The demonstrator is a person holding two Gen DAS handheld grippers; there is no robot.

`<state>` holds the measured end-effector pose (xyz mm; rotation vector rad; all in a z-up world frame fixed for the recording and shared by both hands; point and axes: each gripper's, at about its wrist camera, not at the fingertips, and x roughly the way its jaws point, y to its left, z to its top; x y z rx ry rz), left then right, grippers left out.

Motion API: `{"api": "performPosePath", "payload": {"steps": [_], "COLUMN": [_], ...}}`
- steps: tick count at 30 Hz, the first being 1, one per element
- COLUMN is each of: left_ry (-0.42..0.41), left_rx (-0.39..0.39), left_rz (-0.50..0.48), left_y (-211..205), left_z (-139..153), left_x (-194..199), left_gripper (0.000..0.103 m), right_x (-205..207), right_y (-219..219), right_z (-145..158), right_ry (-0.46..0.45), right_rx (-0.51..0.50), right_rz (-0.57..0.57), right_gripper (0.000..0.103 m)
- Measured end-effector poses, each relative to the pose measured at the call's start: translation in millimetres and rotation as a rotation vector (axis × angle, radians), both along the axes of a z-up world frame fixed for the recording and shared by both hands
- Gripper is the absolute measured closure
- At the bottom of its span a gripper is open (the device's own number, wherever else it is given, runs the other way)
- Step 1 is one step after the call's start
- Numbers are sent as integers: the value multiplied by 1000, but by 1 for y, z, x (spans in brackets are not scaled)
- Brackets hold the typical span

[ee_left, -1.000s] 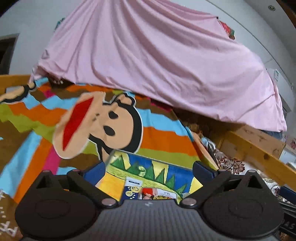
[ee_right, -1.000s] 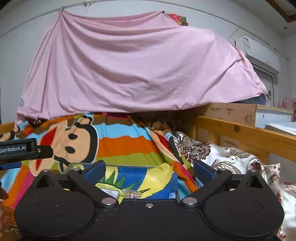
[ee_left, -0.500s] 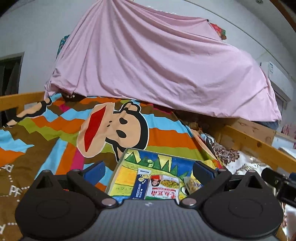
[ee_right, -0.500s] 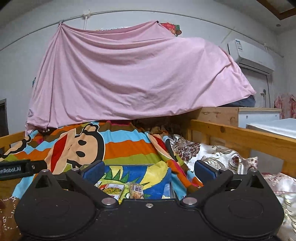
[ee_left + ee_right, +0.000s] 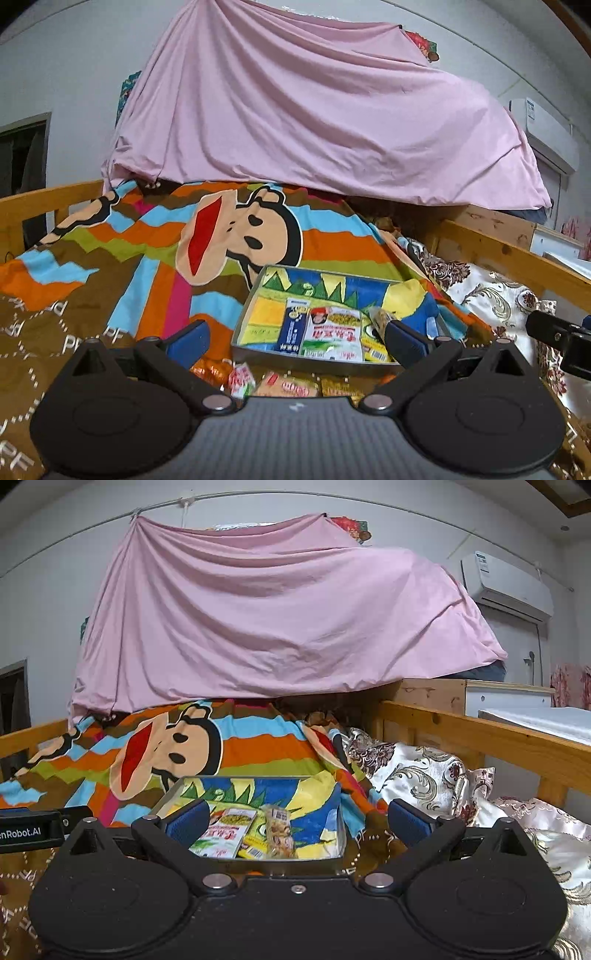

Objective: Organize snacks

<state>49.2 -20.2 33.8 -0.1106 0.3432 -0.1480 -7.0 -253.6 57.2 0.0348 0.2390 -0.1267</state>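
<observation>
two grippers hang spread wide and hold nothing: the left gripper (image 5: pixel 297 338) and the right gripper (image 5: pixel 295 821). the left one's side reads "enrobot.ai". a metal tray (image 5: pixel 314 360) with a bright cartoon picture sits on the striped monkey blanket (image 5: pixel 155 266) on the bed. in it lie a blue and white box (image 5: pixel 291 325), a red and green packet (image 5: pixel 332 334) and other small snacks. more wrapped snacks (image 5: pixel 280 382) lie just in front of the tray.

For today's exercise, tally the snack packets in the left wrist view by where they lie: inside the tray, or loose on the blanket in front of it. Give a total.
Inside the tray: 4 (blue carton, white-and-green packet, yellow packet, clear-wrapped snack)
Loose on the blanket in front: 4 visible, partly hidden
Total: 8
</observation>
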Motion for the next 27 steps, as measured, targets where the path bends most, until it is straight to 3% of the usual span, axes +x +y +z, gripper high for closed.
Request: {"api": "performPosePath", "payload": {"steps": [17, 27], "left_ry": [65, 165], "left_rx": [83, 128], "left_rz": [15, 49], "left_y": [22, 28], "left_z": [-14, -27], "left_x": [-49, -45], "left_gripper": [1, 1], "right_x": [-39, -34], "right_y": [23, 39], "right_z": [-17, -32], "right_ry": [103, 185], "right_rx": [40, 14], "right_rz": [60, 103], "right_gripper": [1, 1]}}
